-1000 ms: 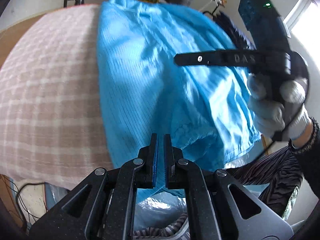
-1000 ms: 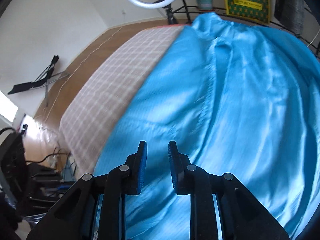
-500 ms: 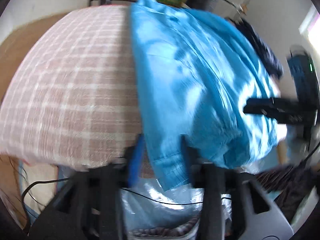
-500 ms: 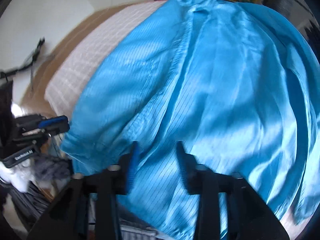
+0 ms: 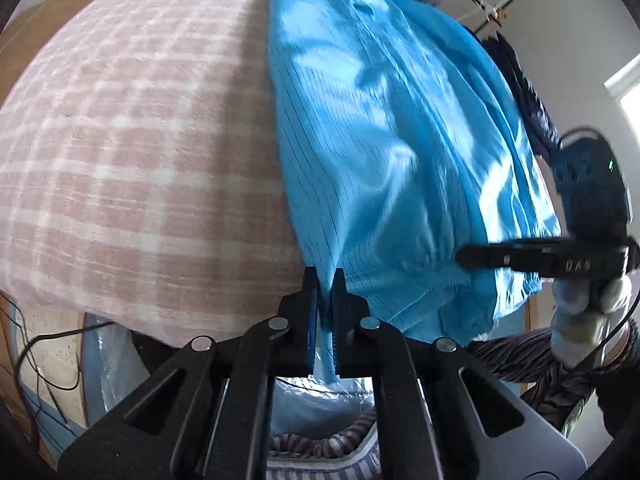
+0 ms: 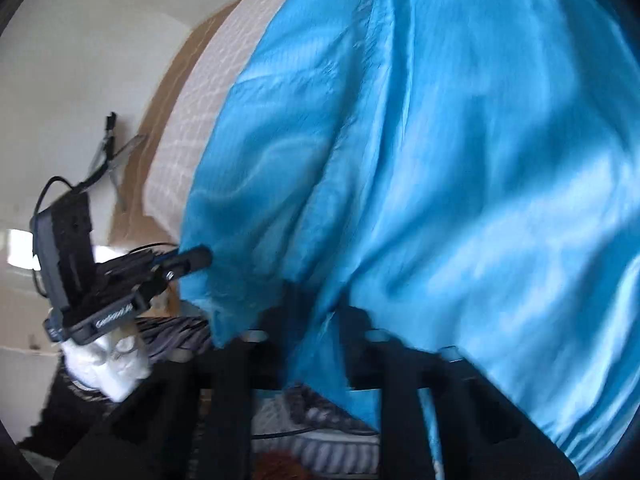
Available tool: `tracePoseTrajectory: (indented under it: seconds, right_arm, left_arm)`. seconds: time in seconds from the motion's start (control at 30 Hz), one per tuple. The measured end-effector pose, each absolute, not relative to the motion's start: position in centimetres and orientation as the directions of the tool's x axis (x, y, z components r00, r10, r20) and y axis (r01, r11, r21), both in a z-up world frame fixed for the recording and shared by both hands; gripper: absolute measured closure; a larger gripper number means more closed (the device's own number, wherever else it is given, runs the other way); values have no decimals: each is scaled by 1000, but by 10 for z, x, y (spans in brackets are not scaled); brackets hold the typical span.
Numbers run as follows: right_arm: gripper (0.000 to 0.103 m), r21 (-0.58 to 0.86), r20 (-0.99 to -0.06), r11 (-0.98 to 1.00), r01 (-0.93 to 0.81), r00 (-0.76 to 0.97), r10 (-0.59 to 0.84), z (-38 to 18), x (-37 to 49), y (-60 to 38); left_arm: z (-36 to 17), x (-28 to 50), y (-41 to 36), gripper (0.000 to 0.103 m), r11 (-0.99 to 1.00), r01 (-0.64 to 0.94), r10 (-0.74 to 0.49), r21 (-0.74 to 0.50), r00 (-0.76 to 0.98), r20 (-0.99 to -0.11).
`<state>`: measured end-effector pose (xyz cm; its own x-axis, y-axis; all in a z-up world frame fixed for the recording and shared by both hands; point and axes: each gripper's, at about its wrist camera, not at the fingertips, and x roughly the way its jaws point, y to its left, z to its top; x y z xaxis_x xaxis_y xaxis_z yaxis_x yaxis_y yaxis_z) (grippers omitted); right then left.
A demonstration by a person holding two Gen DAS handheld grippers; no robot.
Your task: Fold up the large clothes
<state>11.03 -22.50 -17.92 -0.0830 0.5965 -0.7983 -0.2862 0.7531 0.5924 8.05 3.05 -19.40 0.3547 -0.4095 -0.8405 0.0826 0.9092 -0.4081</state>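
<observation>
A bright blue pinstriped garment (image 5: 380,140) lies spread on a table under a pink checked cloth (image 5: 140,160), its hem hanging over the near edge. My left gripper (image 5: 326,280) is shut on the hem's left corner, and the cloth runs down between its pads. The right wrist view shows the left gripper (image 6: 206,256) pinching that same corner. My right gripper (image 5: 464,258), held in a white-gloved hand (image 5: 580,320), is closing on the hem further right, where the cloth puckers at its tip. In its own view the garment (image 6: 440,160) drapes over the right gripper (image 6: 316,308) and hides most of the fingers.
Dark clothes (image 5: 528,96) hang on a rail beyond the table's far right. Cables (image 5: 40,352) and a plastic bag (image 5: 104,360) lie below the near edge on the left. The person's striped trousers (image 5: 540,364) are at the lower right.
Both grippers dropped to the garment's near hem, opened around it half a second ago, and have since closed on it. The left gripper held nothing before.
</observation>
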Motion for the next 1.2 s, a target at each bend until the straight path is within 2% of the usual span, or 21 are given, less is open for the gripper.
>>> tracePoseTrajectory:
  seconds: [0.07, 0.17, 0.27, 0.37, 0.53, 0.63, 0.77, 0.83, 0.9, 0.97, 1.13, 1.2]
  right_arm:
    - [98, 604, -788, 743, -288, -79, 610, -179, 106, -219]
    - [99, 663, -742, 705, -253, -94, 664, -182, 102, -207]
    - [99, 698, -712, 678, -231, -114, 693, -188, 99, -196]
    - [100, 687, -720, 681, -252, -115, 684, -189, 97, -184]
    - [100, 669, -737, 698, -255, -102, 668, -187, 96, -188]
    - [100, 630, -768, 725, -279, -87, 634, -185, 91, -184]
    - [99, 563, -807, 748, -351, -39, 589, -176, 87, -186]
    - [99, 518, -827, 755, -403, -9, 562, -169, 84, -187]
    - [96, 486, -835, 755, -441, 20, 549, -162, 82, -189]
    - [87, 462, -837, 759, -460, 57, 544, -156, 80, -190]
    - [71, 396, -833, 772, -496, 160, 530, -129, 74, -217]
    - [69, 345, -831, 790, -506, 225, 508, -116, 71, -236]
  left_arm:
    - [-186, 79, 40, 100, 928, 71, -365, -367, 387, -847]
    - [-179, 78, 58, 100, 955, 14, -271, -295, 438, -857]
    - [-181, 78, 77, 100, 957, -44, -237, -286, 449, -862]
    - [-176, 72, 86, 100, 952, -61, -236, -299, 475, -848]
    - [-164, 64, 60, 100, 935, 60, -330, -348, 501, -800]
    - [-174, 69, 33, 100, 925, 129, -376, -358, 444, -813]
    - [-199, 74, 9, 100, 947, 169, -318, -273, 368, -874]
    - [-201, 76, 6, 100, 952, 177, -301, -250, 385, -872]
    - [-200, 76, 2, 100, 956, 190, -284, -225, 390, -876]
    - [-196, 74, 1, 100, 955, 184, -289, -233, 399, -870]
    - [-163, 70, -2, 100, 949, 190, -313, -251, 487, -815]
    - [-147, 69, -7, 100, 945, 197, -326, -260, 526, -785]
